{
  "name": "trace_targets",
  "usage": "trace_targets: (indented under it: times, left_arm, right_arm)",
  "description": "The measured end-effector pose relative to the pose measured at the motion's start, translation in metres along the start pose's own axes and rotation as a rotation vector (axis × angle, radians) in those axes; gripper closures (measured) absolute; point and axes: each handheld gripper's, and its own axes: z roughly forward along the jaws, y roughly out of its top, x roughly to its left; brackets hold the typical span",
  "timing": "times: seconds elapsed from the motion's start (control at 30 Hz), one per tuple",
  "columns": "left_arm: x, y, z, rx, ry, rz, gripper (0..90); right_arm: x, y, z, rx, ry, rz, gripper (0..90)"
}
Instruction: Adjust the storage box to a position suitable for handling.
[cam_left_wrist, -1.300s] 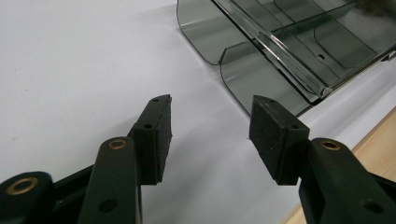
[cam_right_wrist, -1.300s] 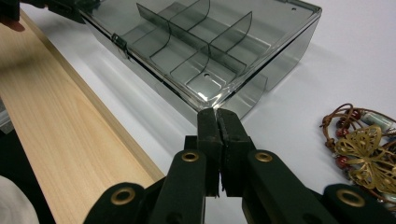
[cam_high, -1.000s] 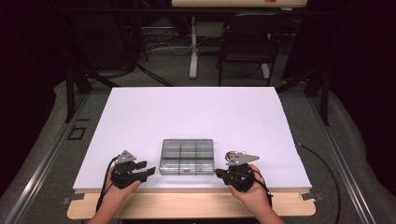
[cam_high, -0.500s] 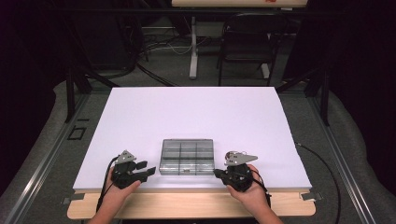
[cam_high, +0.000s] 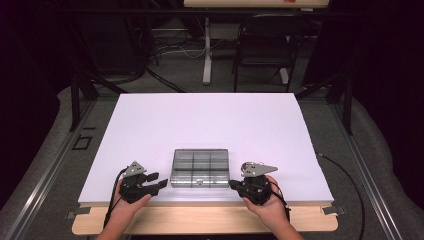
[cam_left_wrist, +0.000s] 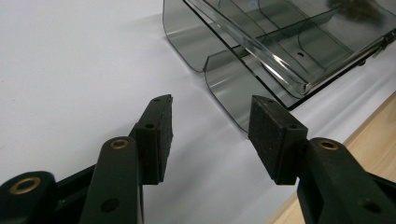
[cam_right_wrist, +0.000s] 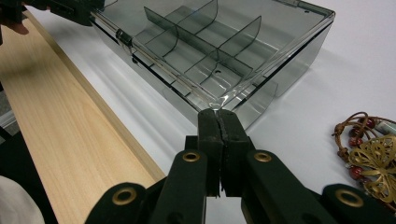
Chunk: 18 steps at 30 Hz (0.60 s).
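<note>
A: So where's the organizer box (cam_high: 200, 167) sitting relative to the jaws right now?

B: Dead centre between the two hands, on the near part of the white table (cam_high: 210, 120), close to the wooden edge strip (cam_right_wrist: 60, 140). Long axis is running left to right, so each short end is facing a gripper.

A: Which one's nearer?

B: Right gripper (cam_high: 236, 184) is looking closer. In the right gripper view its jaws are pressed fully together, nothing between them, tips sitting right at the box's near corner, maybe touching the lid lip; can't confirm contact.

A: And the left?

B: Left gripper (cam_high: 161, 181) is standing off just beside the left end. Jaws are gaping roughly halfway and have just been closing a little, nothing between them. The box corner is lying ahead and to the right of the pads (cam_left_wrist: 275, 135) in the left gripper view.

A: Anything else nearby?

B: Beaded bracelet with a brass butterfly charm (cam_right_wrist: 373, 154) is lying right of the right gripper, clear of the box.
</note>
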Motion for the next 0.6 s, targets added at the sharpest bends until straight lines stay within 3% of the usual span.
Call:
trace_targets:
  times: [0.43, 0.6]
  left_arm:
    - [-0.009, 0.003, -0.007, -0.038, -0.023, 0.016, 51.3]
    - [-0.011, 0.004, -0.008, -0.030, -0.022, 0.032, 52.3]
  right_arm:
    - [0.000, 0.002, -0.001, -0.017, -0.003, -0.002, 88.9]
    - [0.000, 0.002, -0.001, -0.022, -0.006, -0.001, 88.7]
